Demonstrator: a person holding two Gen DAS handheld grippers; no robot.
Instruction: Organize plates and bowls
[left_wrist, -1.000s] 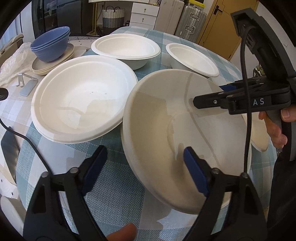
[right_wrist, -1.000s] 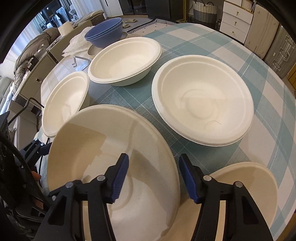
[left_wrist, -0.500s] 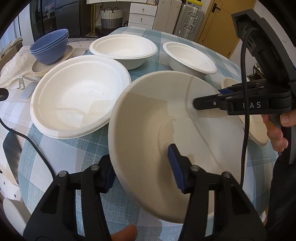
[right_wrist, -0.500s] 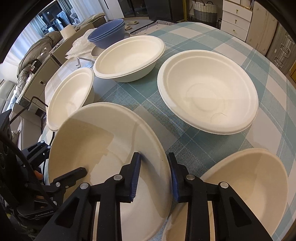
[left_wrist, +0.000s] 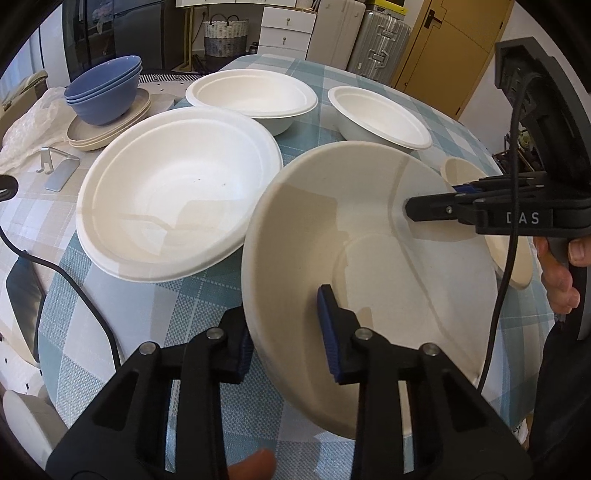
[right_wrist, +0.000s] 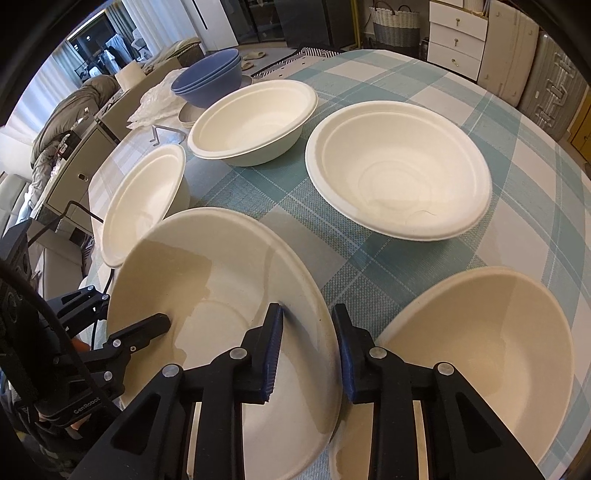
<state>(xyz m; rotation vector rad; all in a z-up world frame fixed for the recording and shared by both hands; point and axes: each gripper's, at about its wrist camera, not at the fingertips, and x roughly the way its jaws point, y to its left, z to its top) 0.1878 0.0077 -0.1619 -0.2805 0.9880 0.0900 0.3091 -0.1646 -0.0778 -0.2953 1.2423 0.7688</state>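
4 white bowls (left_wrist: 177, 206) crowd the tablecloth (left_wrist: 177, 306) ahead.

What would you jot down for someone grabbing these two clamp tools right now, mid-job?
Left gripper: jaws closing on the near rim of the tilted cream bowl.
Right gripper: jaws closing on the same bowl's opposite rim.
On the checked tablecloth: three white bowls, separate, and another cream bowl beside the held one.
Done: blue bowls stacked on beige plates at the far edge.
Left: nest the held bowl, probably into its cream match, then gather the white ones.
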